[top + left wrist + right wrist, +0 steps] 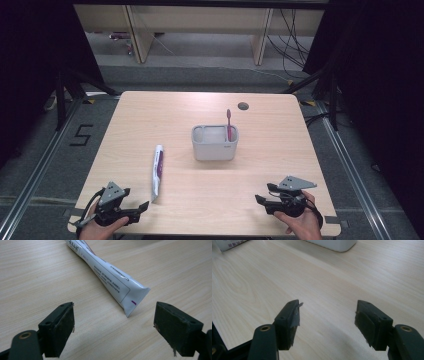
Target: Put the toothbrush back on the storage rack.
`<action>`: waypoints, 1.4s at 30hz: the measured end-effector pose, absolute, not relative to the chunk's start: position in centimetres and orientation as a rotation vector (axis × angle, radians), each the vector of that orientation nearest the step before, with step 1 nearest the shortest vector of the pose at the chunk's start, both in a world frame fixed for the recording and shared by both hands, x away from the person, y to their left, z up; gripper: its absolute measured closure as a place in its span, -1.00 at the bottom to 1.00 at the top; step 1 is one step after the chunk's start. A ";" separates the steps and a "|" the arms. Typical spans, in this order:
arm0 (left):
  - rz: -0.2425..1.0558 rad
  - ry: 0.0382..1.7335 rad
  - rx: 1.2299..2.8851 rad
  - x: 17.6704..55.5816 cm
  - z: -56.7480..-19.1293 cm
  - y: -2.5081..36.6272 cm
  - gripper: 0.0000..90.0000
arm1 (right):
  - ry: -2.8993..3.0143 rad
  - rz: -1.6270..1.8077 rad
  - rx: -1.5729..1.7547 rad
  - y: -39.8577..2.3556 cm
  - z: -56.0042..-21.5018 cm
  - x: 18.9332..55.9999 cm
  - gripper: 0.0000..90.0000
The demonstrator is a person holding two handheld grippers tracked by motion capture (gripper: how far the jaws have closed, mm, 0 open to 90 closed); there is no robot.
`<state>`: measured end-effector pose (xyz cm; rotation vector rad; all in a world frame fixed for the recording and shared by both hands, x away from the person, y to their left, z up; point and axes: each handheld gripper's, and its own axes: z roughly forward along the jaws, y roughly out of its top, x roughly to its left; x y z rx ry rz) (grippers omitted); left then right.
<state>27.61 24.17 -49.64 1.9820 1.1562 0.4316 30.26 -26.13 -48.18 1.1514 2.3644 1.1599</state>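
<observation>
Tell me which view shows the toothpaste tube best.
The left gripper view: the toothpaste tube lies close up, its crimped end nearest the open left claw, print visible. The high view shows the whole tube small on the table. The right gripper view catches just a corner.

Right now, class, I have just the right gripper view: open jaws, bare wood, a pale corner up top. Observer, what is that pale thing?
Observer: A grey holder at mid-table; a toothbrush stands in its right compartment.
Operator: What else is on the table?
Observer: A tube lies flat to the left of the holder, apart from it.
Operator: And the left gripper?
Observer: The left gripper is open, with the tube's crimped end just ahead of its jaws, untouched.
</observation>
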 end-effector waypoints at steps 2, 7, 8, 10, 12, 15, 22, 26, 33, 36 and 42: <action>0.433 1.159 1.981 27.6 -49.6 24.2 -0.64 | 2.371 1.149 1.167 -26.2 -48.2 29.9 -0.19; 0.431 1.171 1.946 27.6 -49.7 23.9 -0.64 | 2.382 1.157 1.172 -26.4 -48.6 29.5 -0.22; 0.433 1.171 1.939 27.7 -49.7 23.9 -0.64 | 2.381 1.136 1.179 -26.5 -48.6 29.1 -0.22; 0.435 1.161 1.971 27.7 -49.6 24.1 -0.64 | 2.387 1.138 1.187 -26.4 -48.8 28.8 -0.23; 0.436 1.159 1.977 27.7 -49.5 24.1 -0.64 | 2.383 1.127 1.220 -26.3 -48.9 28.3 -0.24; 0.440 1.160 1.982 27.8 -49.5 24.1 -0.64 | 2.393 1.121 1.177 -26.4 -49.1 28.2 -0.25; 0.466 1.167 1.982 27.9 -49.4 24.0 -0.64 | 2.411 1.126 1.152 -26.4 -49.2 27.4 -0.25; 0.466 1.167 1.982 28.1 -49.4 24.2 -0.62 | 2.407 1.121 1.137 -26.6 -49.4 27.2 -0.25; 0.469 1.183 1.935 28.3 -49.4 24.1 -0.62 | 2.420 1.124 1.147 -26.7 -49.3 26.8 -0.25; 0.472 1.174 1.934 28.5 -49.4 24.1 -0.62 | 2.438 1.149 1.181 -26.5 -49.4 26.5 -0.25; 0.484 1.158 1.937 29.0 -49.3 24.4 -0.62 | 2.412 1.126 1.151 -26.7 -49.4 26.4 -0.25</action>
